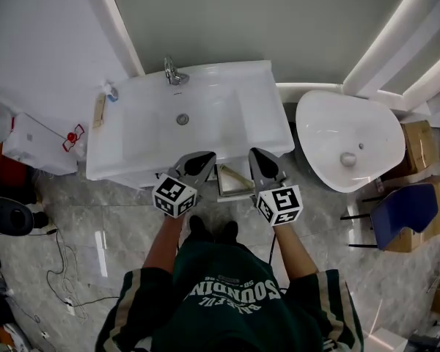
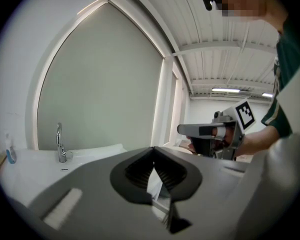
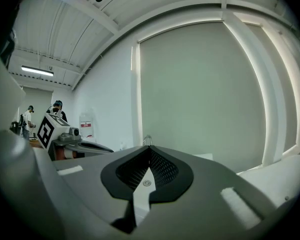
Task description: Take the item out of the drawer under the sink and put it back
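Note:
In the head view a white sink (image 1: 143, 141) with a chrome tap (image 1: 174, 73) stands ahead of me. Under its front edge a narrow drawer (image 1: 235, 191) is pulled out, and something pale with an olive edge (image 1: 235, 176) shows inside. My left gripper (image 1: 203, 157) is just left of the drawer at the sink's front edge, and its jaws are shut with nothing in them. My right gripper (image 1: 254, 153) is just right of the drawer, also shut and holding nothing. Both point about level over the sink. The left gripper view shows the tap (image 2: 60, 143) and the right gripper (image 2: 187, 130).
A white oval basin (image 1: 350, 139) stands to the right of the sink. Beyond it are a blue chair (image 1: 403, 211) and cardboard boxes (image 1: 418, 144). A small bottle (image 1: 111, 92) stands on the sink's left rim. Cables (image 1: 62, 270) lie on the tiled floor at the left.

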A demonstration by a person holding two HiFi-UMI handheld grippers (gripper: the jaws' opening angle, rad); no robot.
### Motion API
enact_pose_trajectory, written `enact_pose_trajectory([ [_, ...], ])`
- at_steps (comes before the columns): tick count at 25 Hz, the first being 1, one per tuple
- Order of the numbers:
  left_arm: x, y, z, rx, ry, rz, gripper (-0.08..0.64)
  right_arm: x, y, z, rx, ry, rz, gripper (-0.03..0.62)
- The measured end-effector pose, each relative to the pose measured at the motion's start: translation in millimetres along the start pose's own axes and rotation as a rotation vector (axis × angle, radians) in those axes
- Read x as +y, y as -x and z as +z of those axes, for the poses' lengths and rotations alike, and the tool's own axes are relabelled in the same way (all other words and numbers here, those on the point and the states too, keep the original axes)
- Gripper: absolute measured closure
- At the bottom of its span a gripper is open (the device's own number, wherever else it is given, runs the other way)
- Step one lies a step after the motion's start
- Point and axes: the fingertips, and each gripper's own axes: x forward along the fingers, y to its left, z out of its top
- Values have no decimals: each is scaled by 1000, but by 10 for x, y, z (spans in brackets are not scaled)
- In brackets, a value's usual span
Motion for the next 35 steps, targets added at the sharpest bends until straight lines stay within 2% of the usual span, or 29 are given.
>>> enact_pose_trajectory([
  [6, 65, -69, 38, 5, -18, -3, 511, -5, -136, -46, 0, -18, 20, 595],
  [23, 177, -75, -119, 39, 6, 0, 511, -23, -245, -176, 31, -11, 48, 595],
  [28, 200, -181, -335, 79, 35, -21, 511, -98, -288, -381, 69, -30, 48, 594],
  [35, 187, -369, -878, 161, 93, -57, 511, -227, -274, -957, 159, -70, 35, 583],
])
